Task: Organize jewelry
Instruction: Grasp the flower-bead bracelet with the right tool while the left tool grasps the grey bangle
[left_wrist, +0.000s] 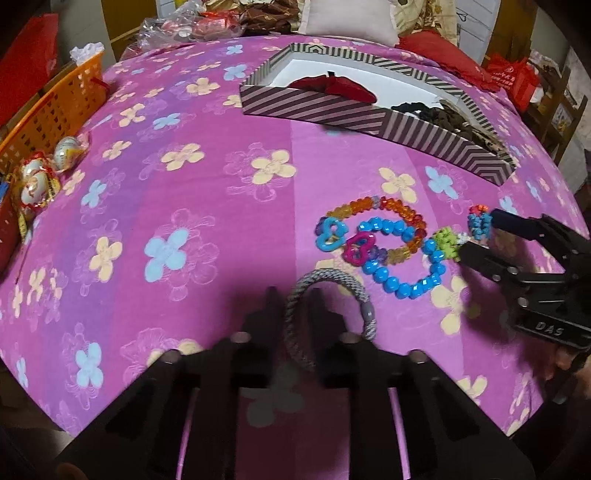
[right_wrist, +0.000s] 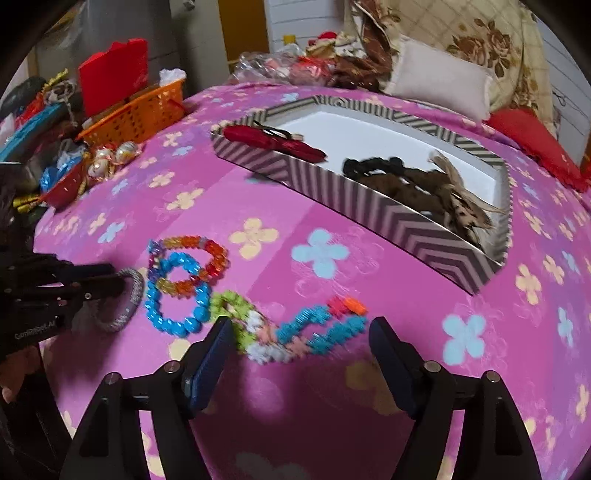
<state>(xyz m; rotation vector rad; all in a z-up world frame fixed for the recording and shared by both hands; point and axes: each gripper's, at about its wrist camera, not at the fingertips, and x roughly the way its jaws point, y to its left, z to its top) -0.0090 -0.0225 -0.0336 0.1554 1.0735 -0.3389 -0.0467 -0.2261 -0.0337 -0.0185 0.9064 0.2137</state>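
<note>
On the pink flowered cloth lie a blue bead bracelet (left_wrist: 402, 258), an orange bead bracelet (left_wrist: 399, 218), two heart rings (left_wrist: 343, 240), a grey rope bracelet (left_wrist: 328, 317) and a multicoloured star-bead bracelet (right_wrist: 295, 332). My left gripper (left_wrist: 293, 295) is open, its fingers either side of the grey bracelet's near arc. My right gripper (right_wrist: 299, 332) is open, its fingers either side of the star-bead bracelet; it shows in the left wrist view (left_wrist: 476, 236). The grey bracelet also shows in the right wrist view (right_wrist: 125, 299) at the left gripper's tips (right_wrist: 118, 280).
A striped box (left_wrist: 369, 118) stands at the back with a red item (left_wrist: 332, 86) and dark hair ties (left_wrist: 443, 114) inside. An orange basket (left_wrist: 55, 107) and wrapped sweets (left_wrist: 40, 173) sit at the left edge. Pillows (right_wrist: 439, 85) and clutter lie behind.
</note>
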